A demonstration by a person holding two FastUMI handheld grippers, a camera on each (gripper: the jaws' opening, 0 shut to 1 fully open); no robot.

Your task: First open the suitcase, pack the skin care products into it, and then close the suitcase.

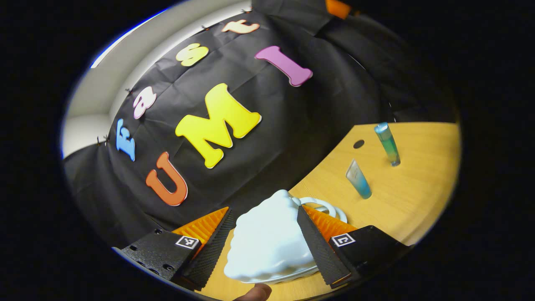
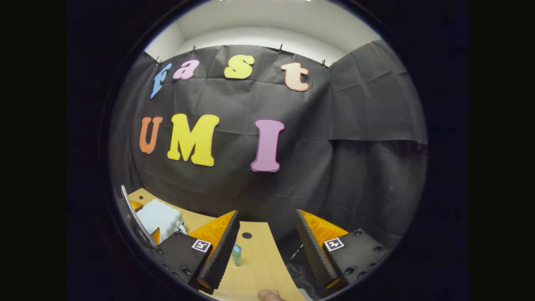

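Observation:
A small white ribbed suitcase [image 1: 267,242] lies on the wooden table [image 1: 418,196], and its looped handle [image 1: 324,207] points away from me. My left gripper [image 1: 264,208] is shut on the shell, one finger pressed to each side. Two skin care tubes stand upright beyond it: a blue one [image 1: 358,179] and a teal-green one [image 1: 387,143]. My right gripper [image 2: 266,212] is open, held above the table's edge. A teal tube [image 2: 237,254] stands close to its left finger. The suitcase [image 2: 159,219] is at the far left of the right gripper view.
A round hole [image 1: 358,144] is cut in the tabletop near the black cloth wall. The table's far edge meets that wall just behind the suitcase. A person's fingertip [image 1: 257,292] shows at the bottom of the left gripper view.

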